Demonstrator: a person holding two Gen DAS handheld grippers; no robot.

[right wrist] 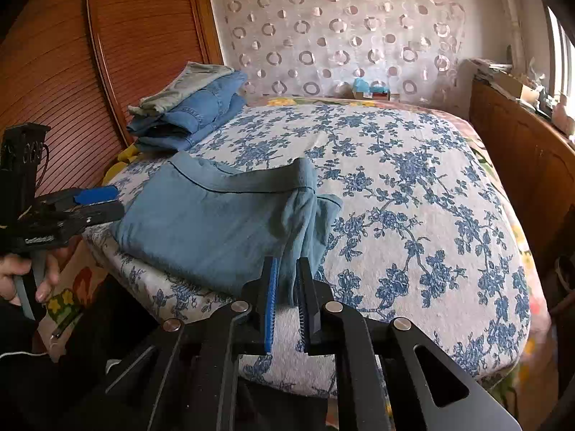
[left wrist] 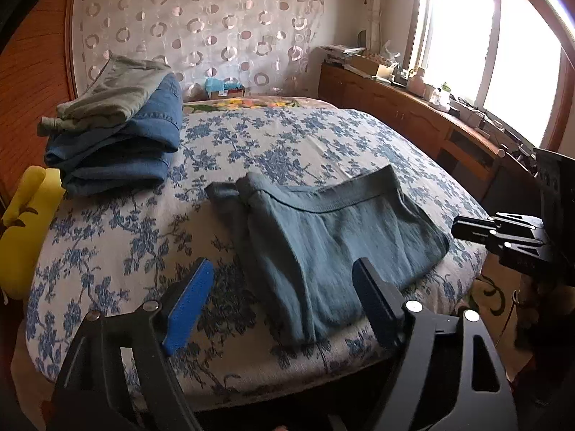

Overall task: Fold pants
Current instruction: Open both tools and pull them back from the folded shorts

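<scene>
Blue-grey pants lie folded on the floral bed, waistband toward the far side. My left gripper is open and hovers over their near edge, touching nothing. In the right wrist view the pants lie at centre left. My right gripper is nearly shut with a fold of the pants' near edge between its pads. The left gripper shows at the left edge there. The right gripper shows at the right edge of the left wrist view.
A stack of folded jeans and grey-green pants sits at the bed's far left corner. A yellow plush lies at the left edge. A wooden cabinet with clutter runs along the right under the window. A wooden sliding door stands left.
</scene>
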